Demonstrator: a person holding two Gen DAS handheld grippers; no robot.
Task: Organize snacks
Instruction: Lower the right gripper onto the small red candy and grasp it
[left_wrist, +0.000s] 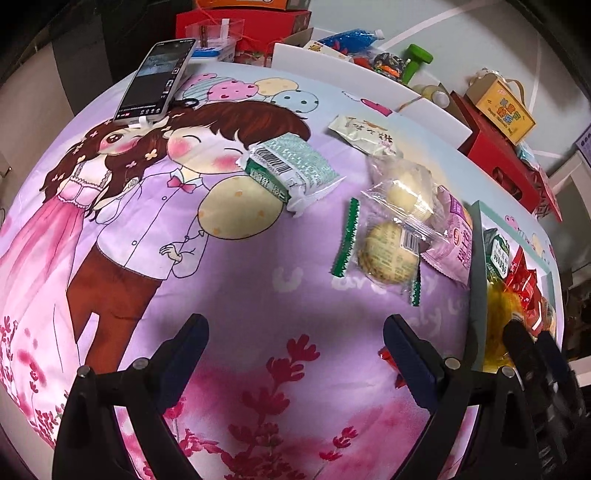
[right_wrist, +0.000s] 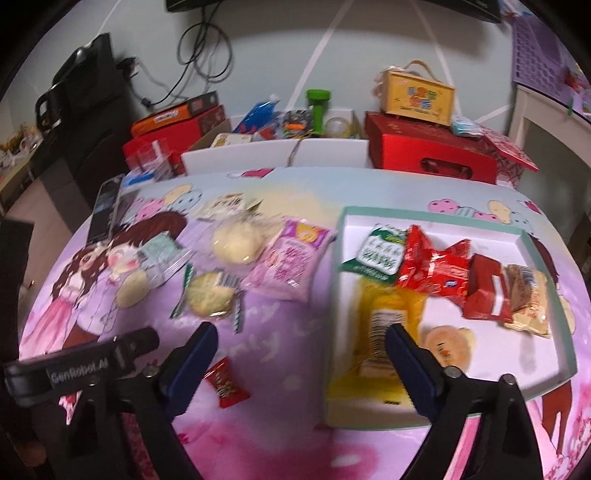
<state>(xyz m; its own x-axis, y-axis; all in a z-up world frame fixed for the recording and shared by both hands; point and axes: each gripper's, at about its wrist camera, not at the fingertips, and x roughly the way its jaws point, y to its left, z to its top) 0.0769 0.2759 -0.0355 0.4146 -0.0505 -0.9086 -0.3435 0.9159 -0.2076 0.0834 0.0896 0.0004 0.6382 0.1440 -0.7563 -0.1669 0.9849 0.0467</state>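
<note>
I am working about halfway through: several snacks are lying in the tray (right_wrist: 532, 236), while the cookie packet (left_wrist: 388, 254), pink packet (right_wrist: 286, 264) and small red packet (right_wrist: 226, 384) are waiting on the counter. Left gripper (left_wrist: 295, 343) and right gripper (right_wrist: 301, 350) are both hanging apart, empty.
</note>
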